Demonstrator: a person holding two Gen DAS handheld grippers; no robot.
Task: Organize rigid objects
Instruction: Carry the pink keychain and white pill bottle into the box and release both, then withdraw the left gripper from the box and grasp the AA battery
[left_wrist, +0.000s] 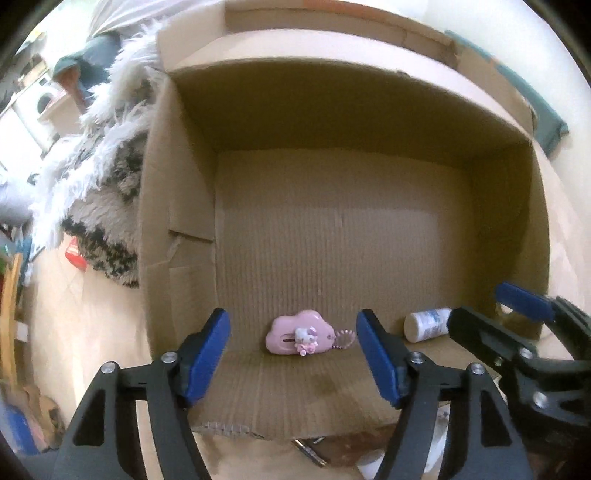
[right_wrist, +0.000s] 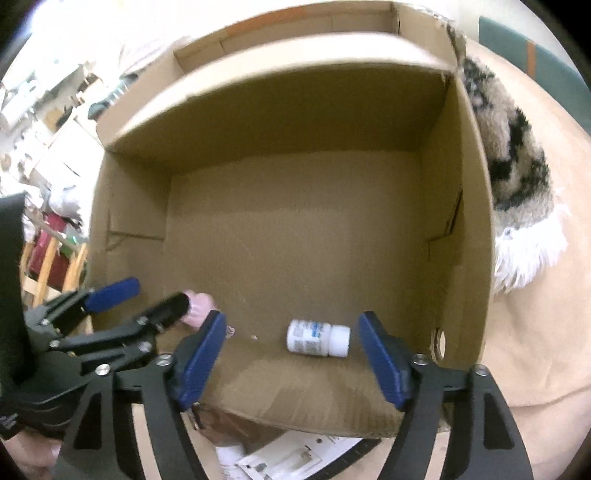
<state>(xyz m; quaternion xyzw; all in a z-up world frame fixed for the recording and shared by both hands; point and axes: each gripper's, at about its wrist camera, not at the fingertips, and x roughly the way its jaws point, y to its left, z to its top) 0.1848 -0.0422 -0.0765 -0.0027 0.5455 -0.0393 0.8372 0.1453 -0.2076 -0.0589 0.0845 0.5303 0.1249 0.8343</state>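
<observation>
Left wrist view looks down into an open cardboard box (left_wrist: 332, 229) whose floor carries two things. A pink cloud-shaped toy (left_wrist: 299, 334) with a small white cat figure lies flat just ahead of the left gripper (left_wrist: 293, 356), in line with the gap between its blue fingers (left_wrist: 207, 354); the fingers stand wide apart and touch nothing. Just beyond the right-hand finger a white bottle (left_wrist: 424, 325) lies on its side, and past it the right gripper (left_wrist: 491, 306) reaches in, also spread.

Right wrist view shows the same box (right_wrist: 295, 221) from the other side. Here the white bottle (right_wrist: 318, 338) lies ahead of the right gripper (right_wrist: 291, 358), between its fingers (right_wrist: 384, 362) but clear of both; they are wide open and grip nothing. The left gripper (right_wrist: 147, 295) enters outside the left-hand finger and hides most of the pink toy (right_wrist: 199, 310). Only the left view shows the toy whole; only the right view shows the bottle's label and cap. A shaggy rug (left_wrist: 103, 177) lies against the box.
</observation>
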